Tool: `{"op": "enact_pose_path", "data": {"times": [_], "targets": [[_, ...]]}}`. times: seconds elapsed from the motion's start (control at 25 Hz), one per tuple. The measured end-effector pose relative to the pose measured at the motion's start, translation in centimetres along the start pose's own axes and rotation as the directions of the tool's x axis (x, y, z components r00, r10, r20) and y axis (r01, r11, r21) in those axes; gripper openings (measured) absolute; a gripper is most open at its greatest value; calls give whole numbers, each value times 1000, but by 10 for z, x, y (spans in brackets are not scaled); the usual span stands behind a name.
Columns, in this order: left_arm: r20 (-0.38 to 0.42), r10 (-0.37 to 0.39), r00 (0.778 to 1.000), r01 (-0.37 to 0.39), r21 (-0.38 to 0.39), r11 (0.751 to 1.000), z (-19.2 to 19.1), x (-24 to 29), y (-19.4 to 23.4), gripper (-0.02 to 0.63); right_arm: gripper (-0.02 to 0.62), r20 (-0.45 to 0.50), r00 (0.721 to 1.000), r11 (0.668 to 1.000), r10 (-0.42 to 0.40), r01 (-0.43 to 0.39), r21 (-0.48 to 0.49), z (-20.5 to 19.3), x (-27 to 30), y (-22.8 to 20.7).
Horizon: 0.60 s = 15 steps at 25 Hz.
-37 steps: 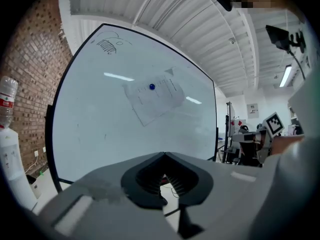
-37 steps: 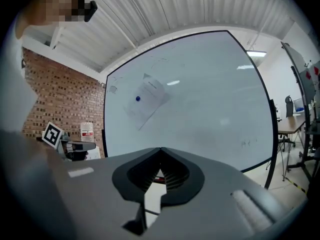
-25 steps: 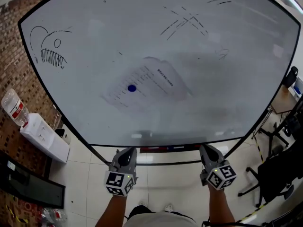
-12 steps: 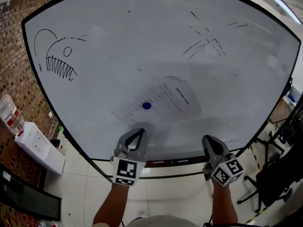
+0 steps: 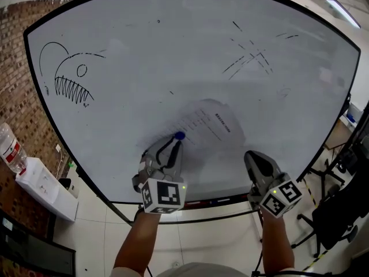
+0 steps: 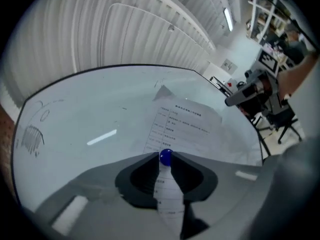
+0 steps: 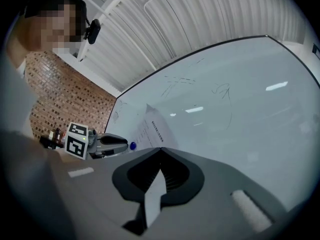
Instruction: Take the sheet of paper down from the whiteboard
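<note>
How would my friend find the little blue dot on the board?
Find the whiteboard, then the printed sheet of paper low in its middle. At the sheet's lower left end is a round blue magnet, the board's only blue spot, pinched by the left gripper.

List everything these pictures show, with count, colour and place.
whiteboard: one, white with a black frame, fills the head view
sheet of paper: one, white with print, low on the board
blue magnet: one, on the sheet's lower left
fish drawing: one, black, board's left
scribbles: a few, black, board's upper right
brick wall: red-brown, far left
water bottle: one, clear with a red label, left edge
white box: one, under the bottle
office chair: at least one, black, right
left gripper: grey, tips on either side of the magnet
right gripper: grey, jaws together, nothing between them
</note>
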<state>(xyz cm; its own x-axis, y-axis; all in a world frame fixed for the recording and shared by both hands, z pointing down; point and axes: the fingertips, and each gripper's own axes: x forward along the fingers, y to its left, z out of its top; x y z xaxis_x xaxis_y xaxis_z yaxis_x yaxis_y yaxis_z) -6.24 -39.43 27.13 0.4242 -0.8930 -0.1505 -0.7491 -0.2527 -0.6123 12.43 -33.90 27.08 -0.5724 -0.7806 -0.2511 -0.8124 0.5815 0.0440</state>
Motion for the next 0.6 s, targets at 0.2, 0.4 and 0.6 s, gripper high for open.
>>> {"op": "enact_pose_path", "data": {"times": [0.2,0.4,0.6], "targets": [[-33,24,999,-20,108,994,-1,11,-4,103,8,46,999,1000,-5,6,-26,13,2,4],[-61,21,998,-13,127,992,-4,18,-7,137,8,36,999,1000,9,-8,-12,7,3,7],[-59,35,998,-27,125,992,-3,22,-5,144,6,21,1000,1000,17,-17,-16,3,6,6]]}}
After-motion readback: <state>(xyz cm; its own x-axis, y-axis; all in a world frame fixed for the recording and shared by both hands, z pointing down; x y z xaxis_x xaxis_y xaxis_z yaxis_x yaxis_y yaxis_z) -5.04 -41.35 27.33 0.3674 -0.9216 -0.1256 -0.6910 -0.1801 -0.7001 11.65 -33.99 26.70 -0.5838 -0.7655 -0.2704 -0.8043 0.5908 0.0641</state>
